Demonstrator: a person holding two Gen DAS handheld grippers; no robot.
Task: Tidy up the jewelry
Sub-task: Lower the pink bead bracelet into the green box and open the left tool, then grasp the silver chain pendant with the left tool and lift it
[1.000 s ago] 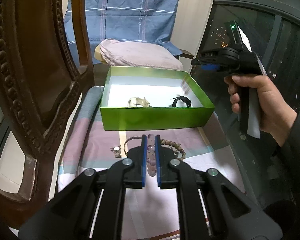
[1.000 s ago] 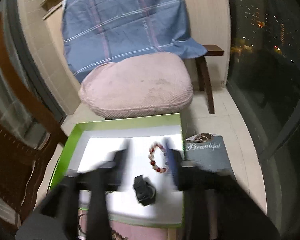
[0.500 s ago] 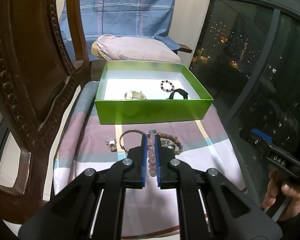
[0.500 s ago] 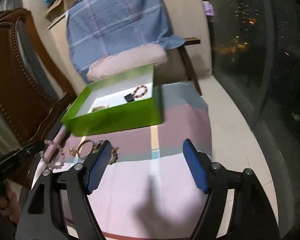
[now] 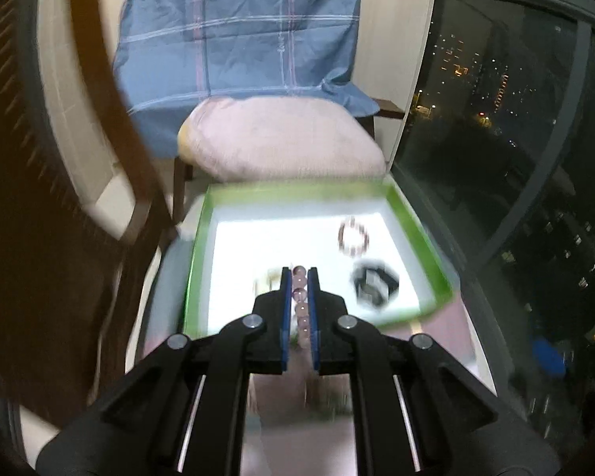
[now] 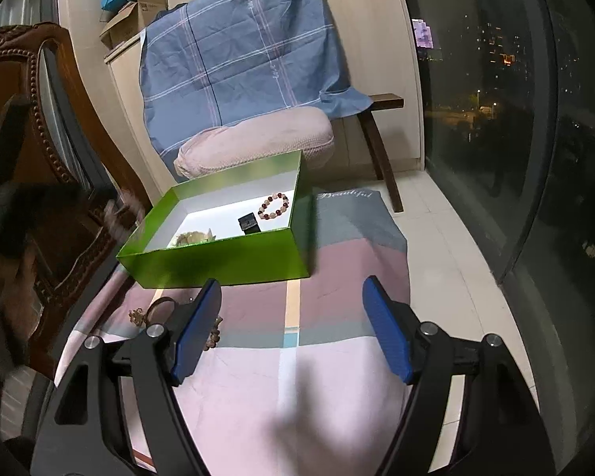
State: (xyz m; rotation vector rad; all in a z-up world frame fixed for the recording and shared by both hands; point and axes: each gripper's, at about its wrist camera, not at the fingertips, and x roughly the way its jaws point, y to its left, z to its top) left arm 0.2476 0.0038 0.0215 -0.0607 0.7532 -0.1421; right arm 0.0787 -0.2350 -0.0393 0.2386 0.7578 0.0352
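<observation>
Seemingly light and limp, the pink bead bracelet [image 5: 300, 297] sits pinched between the left gripper [image 5: 298, 277]'s narrow jaws, over the green box [image 5: 192, 273]'s near edge; gripping across the beads suits it.

Rightward, the right gripper [image 6: 291, 309] hangs wide and empty, loose jewelry [image 6: 154, 311] at its nine o'clock, the box at twelve.

Both wrist views face the cushioned chair [image 6: 254, 142]: the left looks steeply down, close over the green box [image 5: 420, 234], while the right sees the same box [image 6: 218, 256] from farther back.
</observation>
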